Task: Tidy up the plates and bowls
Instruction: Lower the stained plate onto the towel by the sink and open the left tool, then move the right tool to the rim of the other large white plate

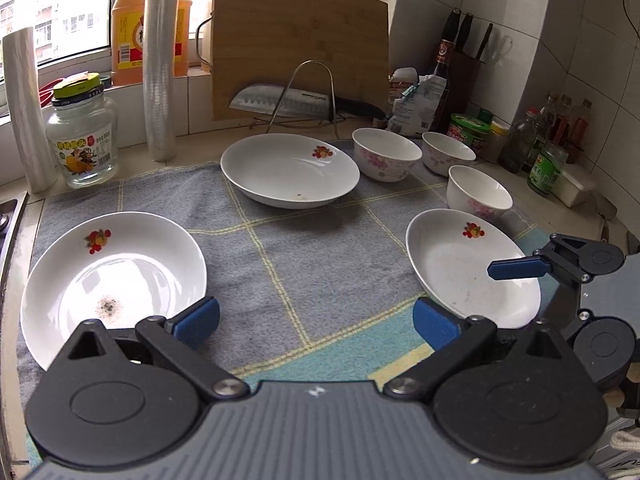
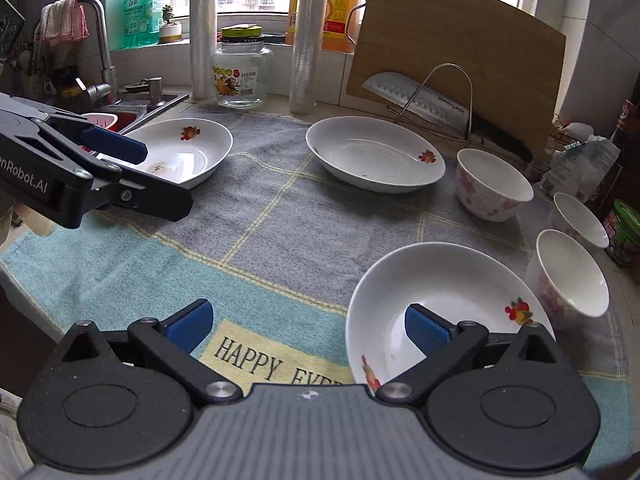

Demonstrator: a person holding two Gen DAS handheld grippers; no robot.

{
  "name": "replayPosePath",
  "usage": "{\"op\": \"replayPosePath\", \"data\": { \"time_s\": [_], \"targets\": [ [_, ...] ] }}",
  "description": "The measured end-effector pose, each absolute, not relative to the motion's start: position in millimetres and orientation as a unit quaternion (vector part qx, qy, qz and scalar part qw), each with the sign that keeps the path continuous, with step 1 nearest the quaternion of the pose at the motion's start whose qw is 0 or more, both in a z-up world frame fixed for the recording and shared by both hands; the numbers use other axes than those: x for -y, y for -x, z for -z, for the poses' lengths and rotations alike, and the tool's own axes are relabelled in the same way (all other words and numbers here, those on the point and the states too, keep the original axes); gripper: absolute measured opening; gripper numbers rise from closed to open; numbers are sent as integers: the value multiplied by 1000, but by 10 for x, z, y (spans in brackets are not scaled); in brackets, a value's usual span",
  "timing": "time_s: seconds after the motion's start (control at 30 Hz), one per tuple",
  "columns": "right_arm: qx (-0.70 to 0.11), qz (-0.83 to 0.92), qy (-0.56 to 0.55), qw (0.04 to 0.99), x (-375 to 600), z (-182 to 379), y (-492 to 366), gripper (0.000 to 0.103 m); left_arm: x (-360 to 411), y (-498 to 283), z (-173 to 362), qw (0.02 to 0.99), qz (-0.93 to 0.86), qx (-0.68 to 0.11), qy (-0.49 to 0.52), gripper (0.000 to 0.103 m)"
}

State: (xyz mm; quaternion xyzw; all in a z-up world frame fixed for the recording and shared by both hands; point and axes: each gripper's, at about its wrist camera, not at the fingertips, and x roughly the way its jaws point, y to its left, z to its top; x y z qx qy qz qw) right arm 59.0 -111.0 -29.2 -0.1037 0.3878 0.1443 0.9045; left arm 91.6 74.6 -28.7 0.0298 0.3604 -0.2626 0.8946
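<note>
- The grey and teal checked cloth (image 1: 320, 248) printed with "HAPPY" covers the table and serves as landmark; all the crockery sits on it.
- A white shallow ceramic plate with a fruit motif and a dark speck patch (image 1: 114, 280) lies at the cloth's left part, near the sink side.
- A second white fruit-motif plate (image 1: 290, 170) sits at the cloth's far middle, just in front of the upright bamboo cutting board (image 1: 300, 40) and the steel cleaver (image 1: 280, 100) in its wire rack.
- A third white fruit-motif plate (image 1: 472, 268) lies at the cloth's right near part.
- Three white round bowls with pink flower print stand along the cloth's right edge: the far bowl (image 1: 386, 154), the middle bowl (image 1: 448, 152) and the near bowl (image 1: 478, 192), the last just beside the third plate.
- The left tongs (image 1: 316, 320) stand wide apart over bare cloth, holding nothing; its left blue pad overlaps the first plate's rim in view, and contact cannot be told.
- The right tongs (image 2: 308, 328) are likewise spread wide and empty; the right blue pad shows over the third plate's inside.
- A clear glass jar with a yellow-green lid (image 1: 82, 140) stands just beyond the cloth's far left corner.
</note>
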Motion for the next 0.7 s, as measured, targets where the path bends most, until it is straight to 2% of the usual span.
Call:
{"op": "replayPosePath", "data": {
  "time_s": [0.27, 0.7],
  "targets": [
    [-391, -123, 85, 908, 1513, 319, -473, 103, -401, -742, 333, 885, 275, -371, -60, 102],
    [-413, -21, 55, 909, 1908, 316, -556, 103, 48, -939, 677, 840, 370, -372, -137, 102]
  ]
}}
